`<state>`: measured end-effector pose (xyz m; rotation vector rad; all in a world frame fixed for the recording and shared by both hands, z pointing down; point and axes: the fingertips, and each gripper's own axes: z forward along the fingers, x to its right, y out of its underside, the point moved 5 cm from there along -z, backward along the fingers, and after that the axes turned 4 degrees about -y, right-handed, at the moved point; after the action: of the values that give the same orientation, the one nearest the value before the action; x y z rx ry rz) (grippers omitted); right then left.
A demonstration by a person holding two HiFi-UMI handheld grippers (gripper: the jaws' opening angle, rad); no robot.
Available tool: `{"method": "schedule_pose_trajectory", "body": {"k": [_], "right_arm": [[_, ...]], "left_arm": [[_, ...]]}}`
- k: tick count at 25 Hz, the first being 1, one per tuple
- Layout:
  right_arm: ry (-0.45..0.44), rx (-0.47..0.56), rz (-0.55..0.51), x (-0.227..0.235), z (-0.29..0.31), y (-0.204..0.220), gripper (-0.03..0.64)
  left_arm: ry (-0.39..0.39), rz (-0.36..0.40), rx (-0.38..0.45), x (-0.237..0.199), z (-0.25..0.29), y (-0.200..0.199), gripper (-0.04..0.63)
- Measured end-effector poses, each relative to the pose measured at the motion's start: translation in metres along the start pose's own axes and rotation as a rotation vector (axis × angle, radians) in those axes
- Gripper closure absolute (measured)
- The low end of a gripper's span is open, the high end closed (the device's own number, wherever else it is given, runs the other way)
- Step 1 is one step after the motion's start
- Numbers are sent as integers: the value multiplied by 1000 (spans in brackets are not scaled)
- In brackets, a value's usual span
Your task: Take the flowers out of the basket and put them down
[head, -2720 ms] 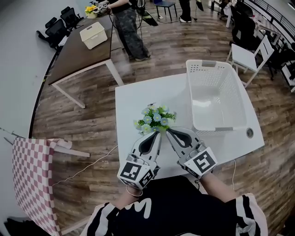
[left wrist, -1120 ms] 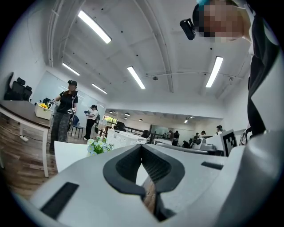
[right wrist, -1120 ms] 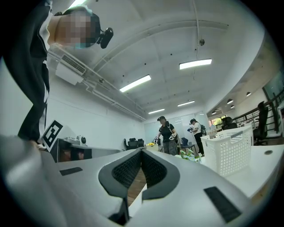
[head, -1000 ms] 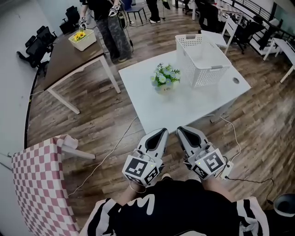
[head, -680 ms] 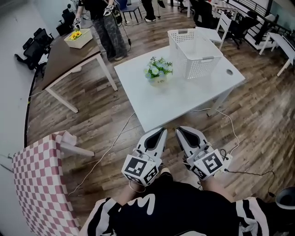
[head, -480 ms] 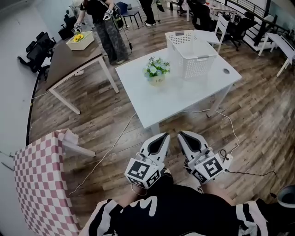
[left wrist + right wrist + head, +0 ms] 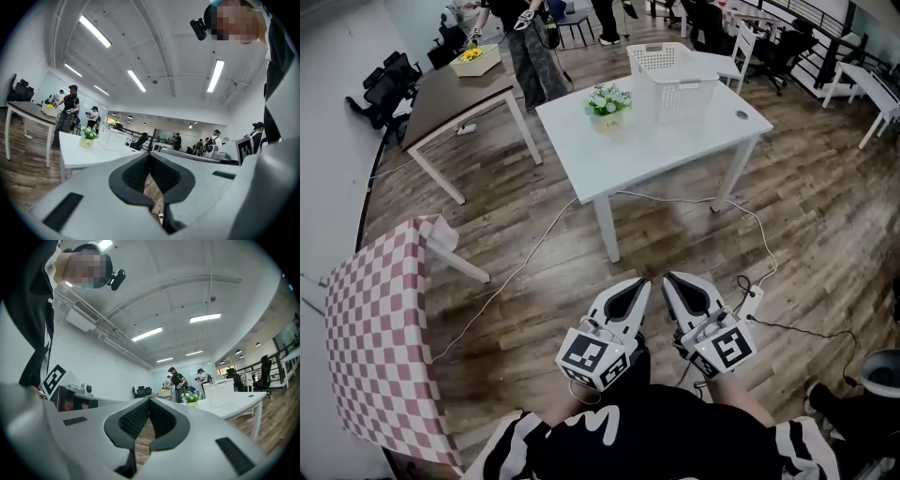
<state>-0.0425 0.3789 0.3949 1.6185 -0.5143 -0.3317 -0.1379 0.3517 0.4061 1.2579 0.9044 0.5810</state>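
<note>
A: Flowers (image 7: 607, 99)?
B: On the white desk (image 7: 656, 155), just beside the basket (image 7: 670, 67), at its 9 o'clock. Well apart from both tongs, at their 12. Upright, long axis vertical.
A: Tongs?
B: Left tongs (image 7: 640, 283) and right tongs (image 7: 667, 279) both pressed together, nothing between.

- I see the white table (image 7: 675, 150) at 12 o'clock, standing on wood floor (image 7: 534, 216).
- On top: flowers (image 7: 607, 99) upright toward 10 o'clock, basket (image 7: 672, 75) at 12 o'clock, just beside them.
- Grommet hole (image 7: 741, 115) near the 3 o'clock edge.
- On the floor: a white cable (image 7: 511, 279) runs from the table toward 7 o'clock, power strip (image 7: 748, 302) at 5 o'clock.
</note>
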Motion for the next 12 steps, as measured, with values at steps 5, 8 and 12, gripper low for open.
{"method": "schedule_pose_trajectory", "body": {"k": [5,8,12], "right_arm": [[-8,-12,37,-41,-51,-1,600],[-19,10,38,-57,-66,-11,600],[-30,37,35,-76,-75,-22,600]], "left_arm": [[-13,13,-9,51,-43,11,591],[-21,19,0,68,-60,9,591],[-7,38,-16,79,-76,8,591]]}}
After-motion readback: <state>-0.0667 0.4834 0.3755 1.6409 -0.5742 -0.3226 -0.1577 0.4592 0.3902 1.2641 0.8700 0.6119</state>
